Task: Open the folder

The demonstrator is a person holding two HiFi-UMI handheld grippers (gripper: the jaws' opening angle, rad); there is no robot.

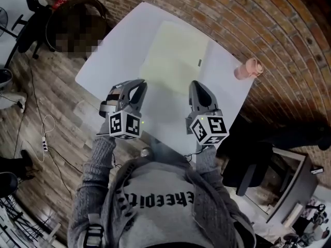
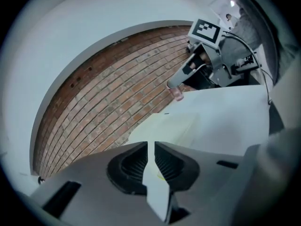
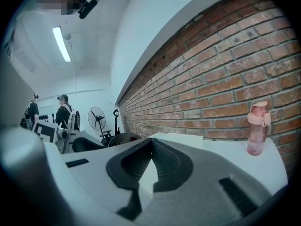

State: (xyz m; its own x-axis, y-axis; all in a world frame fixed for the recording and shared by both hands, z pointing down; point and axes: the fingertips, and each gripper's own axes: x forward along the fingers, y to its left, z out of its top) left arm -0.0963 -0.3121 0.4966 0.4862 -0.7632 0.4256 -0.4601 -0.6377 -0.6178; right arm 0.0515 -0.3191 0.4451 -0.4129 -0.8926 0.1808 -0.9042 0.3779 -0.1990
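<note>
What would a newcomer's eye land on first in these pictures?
A pale yellow folder lies flat in the middle of a white table, beside a red brick wall. The left gripper and right gripper hover at its near edge, jaws together and empty. A pink bottle stands at the table's far right corner.

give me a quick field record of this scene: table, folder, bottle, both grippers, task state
surface: white rectangular table
folder: pale yellow flat folder, closed, lying flat mid-table
bottle: pink plastic bottle, upright near the table's right corner, apart from the folder
left gripper: jaws together, nothing between them, over the table's near side
right gripper: jaws together, empty, level with the left gripper
task state: folder not yet opened, neither gripper holds it
</note>
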